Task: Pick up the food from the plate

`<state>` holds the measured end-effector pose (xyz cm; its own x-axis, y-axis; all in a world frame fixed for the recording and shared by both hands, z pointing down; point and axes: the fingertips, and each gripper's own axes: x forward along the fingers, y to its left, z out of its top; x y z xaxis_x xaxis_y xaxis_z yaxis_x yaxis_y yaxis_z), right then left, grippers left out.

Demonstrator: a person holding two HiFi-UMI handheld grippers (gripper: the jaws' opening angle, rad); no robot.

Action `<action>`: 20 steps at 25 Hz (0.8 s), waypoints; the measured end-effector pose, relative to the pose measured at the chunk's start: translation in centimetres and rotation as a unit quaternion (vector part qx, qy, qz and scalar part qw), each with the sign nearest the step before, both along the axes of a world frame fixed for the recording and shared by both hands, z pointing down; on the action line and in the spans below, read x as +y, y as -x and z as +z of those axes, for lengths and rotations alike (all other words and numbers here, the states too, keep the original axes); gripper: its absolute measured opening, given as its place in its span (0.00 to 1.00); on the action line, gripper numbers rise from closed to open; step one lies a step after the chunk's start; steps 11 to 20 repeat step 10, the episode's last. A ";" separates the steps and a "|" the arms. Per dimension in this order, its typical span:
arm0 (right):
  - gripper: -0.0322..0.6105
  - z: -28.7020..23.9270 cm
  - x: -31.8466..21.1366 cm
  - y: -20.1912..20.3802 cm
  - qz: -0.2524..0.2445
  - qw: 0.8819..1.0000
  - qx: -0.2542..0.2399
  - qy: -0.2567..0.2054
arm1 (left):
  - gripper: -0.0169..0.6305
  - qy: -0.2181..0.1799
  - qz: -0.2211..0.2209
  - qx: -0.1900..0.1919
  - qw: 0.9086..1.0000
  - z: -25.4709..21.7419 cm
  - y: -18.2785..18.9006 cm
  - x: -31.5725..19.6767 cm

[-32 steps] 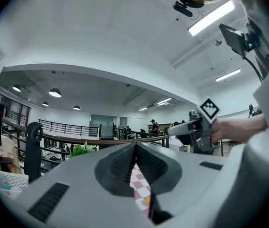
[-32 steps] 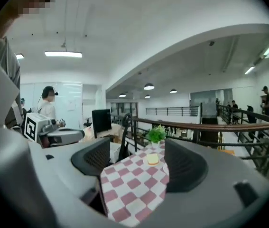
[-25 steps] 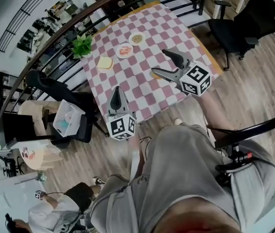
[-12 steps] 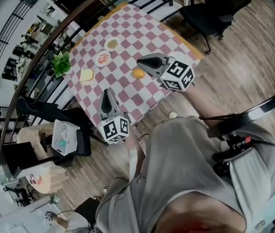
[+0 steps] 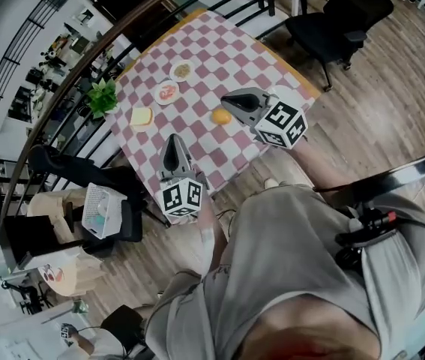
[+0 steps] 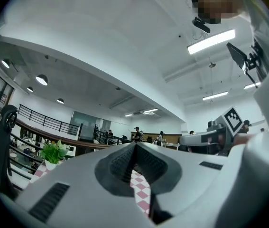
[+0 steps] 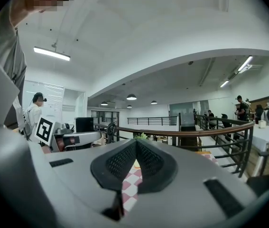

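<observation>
A pink-and-white checkered table (image 5: 234, 58) carries two small white plates with food, the far plate (image 5: 181, 70) and the near plate (image 5: 168, 92). A yellow slice (image 5: 142, 116) lies left of them. An orange piece of food (image 5: 221, 116) sits on the cloth just left of my right gripper (image 5: 232, 100) (image 7: 136, 145), which hovers shut and empty over the table's near right part. Over the near edge, my left gripper (image 5: 172, 142) (image 6: 135, 146) is also shut with nothing in it. Both gripper views look level across the room.
A green potted plant (image 5: 102, 96) stands at the table's left corner by a curved railing (image 5: 70, 73). A black office chair (image 5: 339, 17) is to the right, and a dark chair (image 5: 77, 160) with a white basket (image 5: 100, 208) to the left. My legs are below.
The right gripper's jaws have gone from open to shut with nothing between them. The orange food, hidden one second ago, now shows beside its tip. The head view has shifted slightly.
</observation>
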<state>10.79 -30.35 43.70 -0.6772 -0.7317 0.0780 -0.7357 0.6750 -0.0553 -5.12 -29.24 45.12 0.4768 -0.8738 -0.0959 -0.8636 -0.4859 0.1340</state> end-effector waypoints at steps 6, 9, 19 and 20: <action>0.07 0.5 0.7 0.5 0.009 1.000 0.010 0.000 | 0.04 -0.001 0.015 0.001 1.000 0.4 -0.2 0.4; 0.07 0.8 0.6 1.0 0.006 1.000 0.013 0.002 | 0.04 0.004 0.007 0.003 1.000 0.9 0.3 0.3; 0.07 0.8 0.5 1.3 0.004 1.000 0.015 0.002 | 0.04 0.006 0.004 0.004 1.000 1.1 0.5 0.2; 0.07 0.8 0.5 1.3 0.004 1.000 0.015 0.002 | 0.04 0.006 0.004 0.004 1.000 1.1 0.5 0.2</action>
